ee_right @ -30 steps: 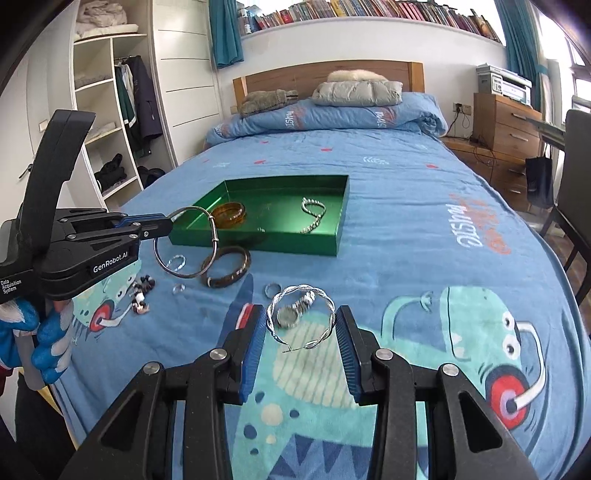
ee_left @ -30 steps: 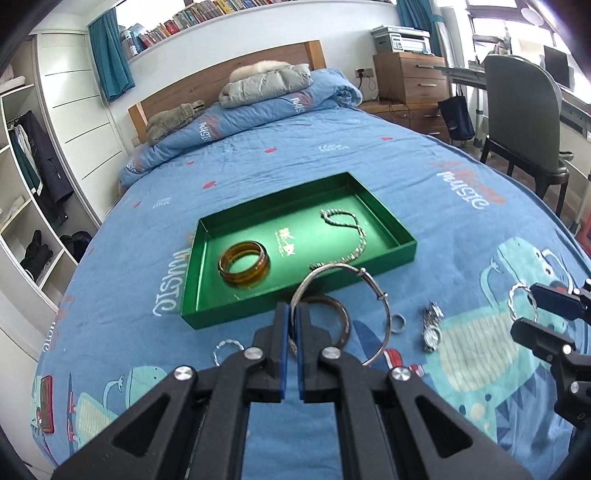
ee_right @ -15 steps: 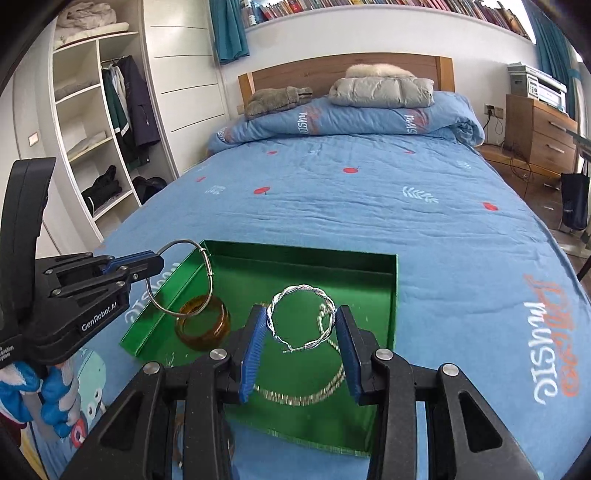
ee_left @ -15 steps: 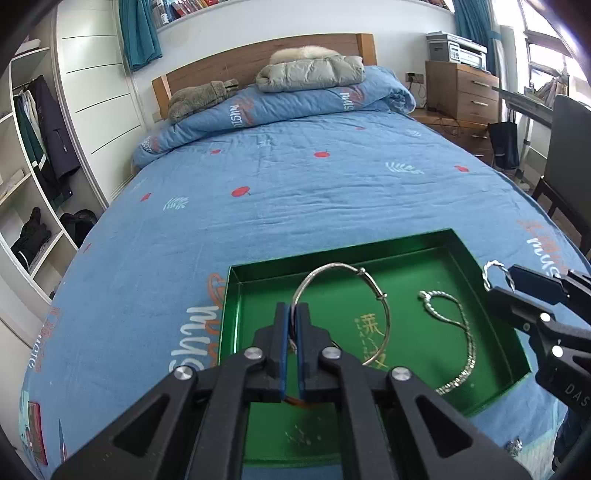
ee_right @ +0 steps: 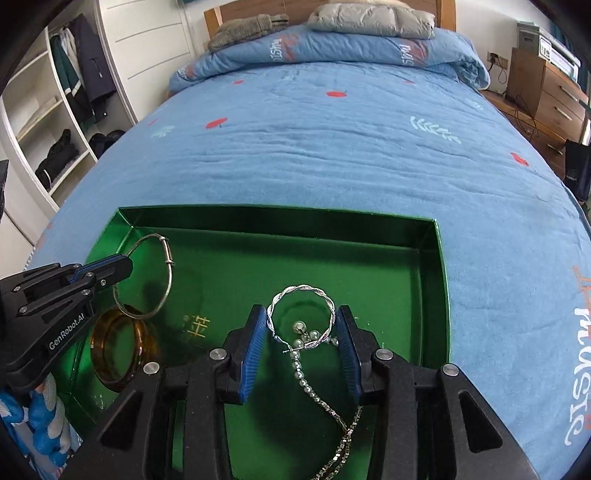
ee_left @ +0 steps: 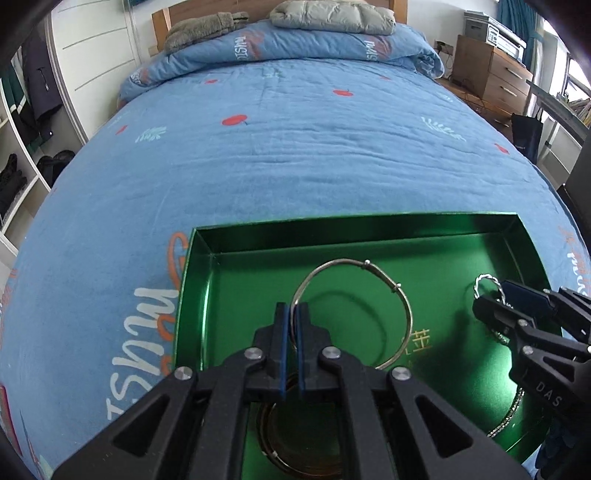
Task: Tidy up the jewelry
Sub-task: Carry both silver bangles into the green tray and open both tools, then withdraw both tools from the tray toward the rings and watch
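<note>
A green tray (ee_left: 388, 232) (ee_right: 277, 218) lies on the blue bed. My left gripper (ee_left: 290, 314) (ee_right: 123, 264) is shut on a thin silver bangle (ee_left: 400, 295) (ee_right: 168, 284) and holds it just above the tray's left part. My right gripper (ee_right: 301, 328) (ee_left: 491, 299) is shut on a twisted silver bangle (ee_right: 301, 290) (ee_left: 485, 278) above the tray's right part. An amber bangle (ee_right: 122, 350) (ee_left: 295, 461) and a silver bead chain (ee_right: 306, 373) (ee_left: 511, 410) lie in the tray.
The blue bedspread (ee_left: 295, 147) stretches beyond the tray to folded quilts and jackets (ee_right: 369, 22) at the headboard. White wardrobe shelves (ee_right: 55, 110) stand on the left, a wooden dresser (ee_left: 491, 74) on the right.
Both grippers have moved forward and down over the tray with their bangles still held. The tray now fills the lower part of both views.
</note>
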The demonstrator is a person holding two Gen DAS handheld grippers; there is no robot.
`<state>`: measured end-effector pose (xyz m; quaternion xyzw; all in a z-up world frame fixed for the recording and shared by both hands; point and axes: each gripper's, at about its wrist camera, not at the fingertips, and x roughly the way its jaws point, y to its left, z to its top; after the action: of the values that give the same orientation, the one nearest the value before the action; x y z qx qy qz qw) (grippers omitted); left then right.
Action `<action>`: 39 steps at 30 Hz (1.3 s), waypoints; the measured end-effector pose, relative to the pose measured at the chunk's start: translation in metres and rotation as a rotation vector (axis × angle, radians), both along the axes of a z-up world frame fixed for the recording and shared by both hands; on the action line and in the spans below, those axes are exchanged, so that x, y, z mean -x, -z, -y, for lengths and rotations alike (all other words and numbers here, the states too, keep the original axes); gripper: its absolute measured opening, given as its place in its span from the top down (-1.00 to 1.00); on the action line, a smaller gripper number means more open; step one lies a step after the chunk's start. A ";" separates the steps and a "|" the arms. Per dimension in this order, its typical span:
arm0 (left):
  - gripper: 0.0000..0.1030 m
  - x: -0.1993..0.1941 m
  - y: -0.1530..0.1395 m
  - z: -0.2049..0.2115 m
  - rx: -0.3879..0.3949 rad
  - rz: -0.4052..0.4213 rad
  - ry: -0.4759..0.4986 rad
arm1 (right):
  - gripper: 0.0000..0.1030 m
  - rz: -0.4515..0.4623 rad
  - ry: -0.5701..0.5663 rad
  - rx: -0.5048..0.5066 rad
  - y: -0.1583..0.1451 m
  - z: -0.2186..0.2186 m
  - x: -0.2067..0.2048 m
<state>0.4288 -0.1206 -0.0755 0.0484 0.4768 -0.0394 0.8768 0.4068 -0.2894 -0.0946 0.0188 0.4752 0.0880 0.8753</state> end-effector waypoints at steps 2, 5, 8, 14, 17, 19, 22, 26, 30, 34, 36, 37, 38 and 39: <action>0.93 -0.002 0.002 0.000 0.001 -0.014 -0.005 | 0.25 -0.010 0.009 0.028 0.003 0.000 -0.001; 0.93 -0.003 0.006 0.000 0.003 -0.042 -0.007 | 0.24 -0.009 0.004 0.090 0.002 -0.007 0.003; 0.91 -0.002 0.010 -0.002 -0.010 -0.038 -0.014 | 0.24 -0.003 0.020 0.103 0.002 -0.005 0.007; 0.90 0.003 0.001 -0.007 0.023 -0.004 0.002 | 0.04 0.000 0.051 0.088 -0.002 -0.001 0.009; 0.90 0.012 -0.014 -0.006 0.031 0.031 0.030 | -0.07 0.038 0.057 0.048 -0.012 0.000 0.016; 0.90 0.022 -0.027 -0.006 0.037 0.054 0.039 | -0.10 0.063 0.052 0.033 -0.022 -0.003 0.022; 0.89 0.041 -0.050 -0.007 0.041 0.099 0.049 | -0.10 0.107 0.041 0.034 -0.042 -0.008 0.040; 0.89 0.074 -0.083 -0.018 0.089 0.173 0.037 | -0.10 0.163 0.040 0.012 -0.070 -0.010 0.073; 0.89 0.113 -0.112 -0.031 0.128 0.233 0.034 | -0.12 0.209 0.029 0.003 -0.093 -0.012 0.113; 0.89 0.154 -0.131 -0.041 0.144 0.256 0.049 | -0.12 0.239 0.033 -0.012 -0.109 -0.012 0.157; 0.89 0.172 -0.136 -0.044 0.139 0.262 0.059 | -0.12 0.248 0.035 -0.005 -0.113 -0.012 0.177; 0.89 0.182 -0.137 -0.045 0.130 0.268 0.061 | -0.12 0.249 0.036 -0.001 -0.115 -0.012 0.187; 0.89 0.190 -0.138 -0.047 0.124 0.271 0.062 | -0.13 0.250 0.036 -0.002 -0.116 -0.013 0.195; 0.89 0.198 -0.139 -0.049 0.121 0.268 0.063 | -0.13 0.251 0.035 -0.004 -0.118 -0.013 0.205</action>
<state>0.2304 -0.0714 0.0638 0.0150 0.3506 -0.0886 0.9322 0.2014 -0.2766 0.0232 0.0177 0.3613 0.0751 0.9293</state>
